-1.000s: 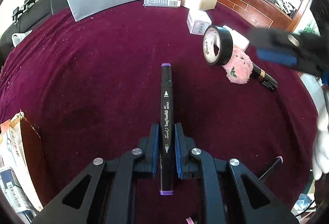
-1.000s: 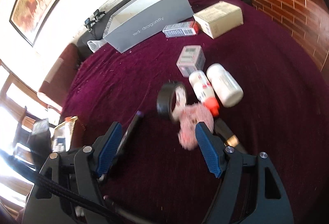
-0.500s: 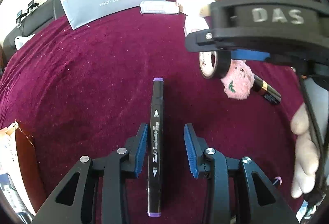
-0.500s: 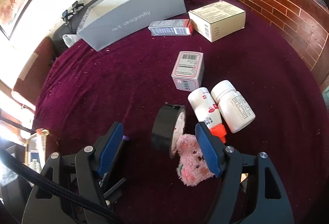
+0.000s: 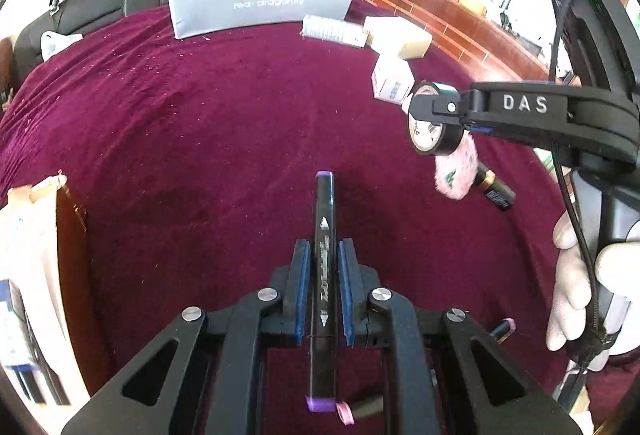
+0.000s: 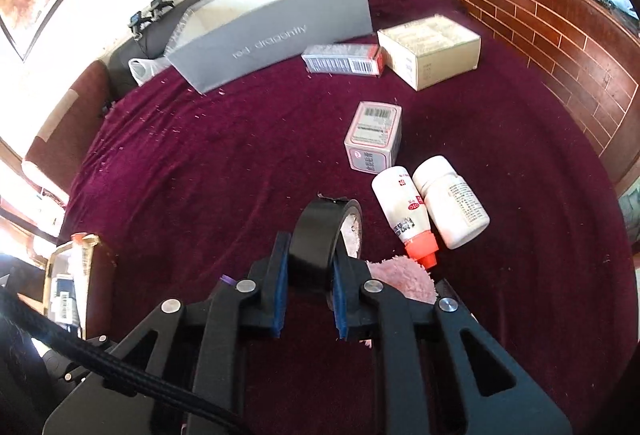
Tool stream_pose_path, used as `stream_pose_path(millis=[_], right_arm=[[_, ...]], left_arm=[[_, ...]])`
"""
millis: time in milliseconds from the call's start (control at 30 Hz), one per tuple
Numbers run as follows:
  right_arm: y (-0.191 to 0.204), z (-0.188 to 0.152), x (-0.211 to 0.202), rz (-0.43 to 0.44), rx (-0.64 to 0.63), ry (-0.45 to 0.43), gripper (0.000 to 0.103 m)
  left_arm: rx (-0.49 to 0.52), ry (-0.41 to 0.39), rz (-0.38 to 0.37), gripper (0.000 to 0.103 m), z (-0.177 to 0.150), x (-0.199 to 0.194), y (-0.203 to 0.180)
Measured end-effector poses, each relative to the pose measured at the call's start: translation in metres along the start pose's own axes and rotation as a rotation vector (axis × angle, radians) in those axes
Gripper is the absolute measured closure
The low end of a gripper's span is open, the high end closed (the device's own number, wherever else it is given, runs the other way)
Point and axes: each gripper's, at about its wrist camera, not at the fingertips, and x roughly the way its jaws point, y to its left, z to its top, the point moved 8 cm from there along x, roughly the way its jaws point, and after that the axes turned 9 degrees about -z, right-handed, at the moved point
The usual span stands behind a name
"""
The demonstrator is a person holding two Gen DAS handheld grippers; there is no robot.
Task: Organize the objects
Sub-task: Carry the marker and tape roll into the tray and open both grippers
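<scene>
My left gripper is shut on a black marker with purple end caps, which points forward over the maroon cloth. My right gripper is shut on a black tape roll that stands on edge. The left wrist view shows the tape roll held in the right gripper at the right, above a pink plush toy. The plush toy lies just right of the right gripper's fingers.
Two white bottles and a small pink-grey box lie right of the tape. A grey shoebox, a flat carton and a beige box stand at the back. An open cardboard box is at the left edge. A battery lies by the plush.
My left gripper, open half a second ago, has closed on the marker again. My right gripper has moved in and closed on the tape roll.
</scene>
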Motion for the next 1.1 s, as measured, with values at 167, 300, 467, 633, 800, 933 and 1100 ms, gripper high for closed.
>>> stream_pose_path(millis=[167, 300, 467, 633, 800, 933, 1100], right_arm=[[0.015, -0.005, -0.028, 0.038, -0.028, -0.033, 0.087], [0.029, -0.011, -0.048, 0.074, -0.058, -0.054, 0.087], [0.033, -0.023, -0.061, 0.111, -0.058, -0.063, 0.087], [0.029, -0.040, -0.068, 0.156, -0.049, -0.045, 0.087], [0.027, -0.045, -0.074, 0.190, -0.046, -0.044, 0.087], [0.027, -0.047, -0.080, 0.214, -0.048, -0.053, 0.087], [0.025, -0.050, -0.081, 0.226, -0.043, -0.055, 0.090]], left_arm=[[-0.022, -0.065, -0.027, 0.092, -0.001, -0.026, 0.001], [0.000, -0.043, -0.024, 0.092, -0.007, -0.032, 0.000], [0.036, 0.015, 0.023, 0.073, -0.015, -0.010, -0.011], [0.026, 0.074, 0.093, 0.066, -0.016, 0.023, -0.002], [0.158, 0.061, 0.191, 0.070, -0.009, 0.037, -0.019], [0.160, 0.062, 0.151, 0.092, -0.012, 0.034, -0.029], [0.101, 0.007, 0.090, 0.092, -0.012, 0.010, -0.025]])
